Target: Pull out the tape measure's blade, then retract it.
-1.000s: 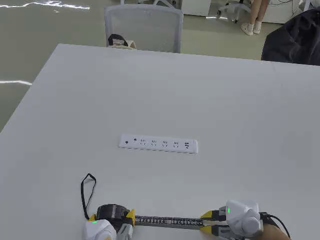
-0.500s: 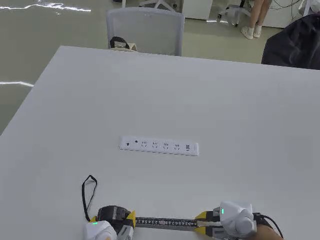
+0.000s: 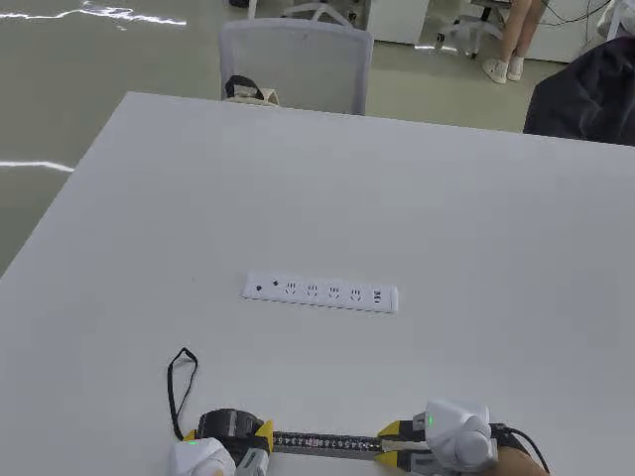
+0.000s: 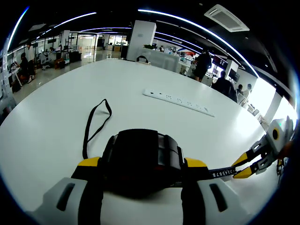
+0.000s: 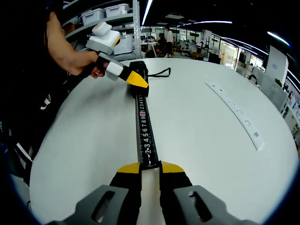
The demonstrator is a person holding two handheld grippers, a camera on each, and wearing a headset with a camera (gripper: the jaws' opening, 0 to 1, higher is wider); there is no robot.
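The left gripper [image 4: 140, 169] is clamped on the black tape measure [image 3: 226, 424] at the near edge of the white table [image 3: 347, 198]. Its strap [image 3: 177, 387] loops off toward the far left. The blade [image 5: 146, 131] lies flat, stretched rightward to the right gripper [image 5: 150, 168], whose jaws are pinched narrow on its end. A power strip [image 3: 320, 293] lies farther off, mid-table.

Head view high, angled down over tabletop [image 3: 446, 218]; gripper views low, facing each other along the tape measure blade [image 5: 146, 133].
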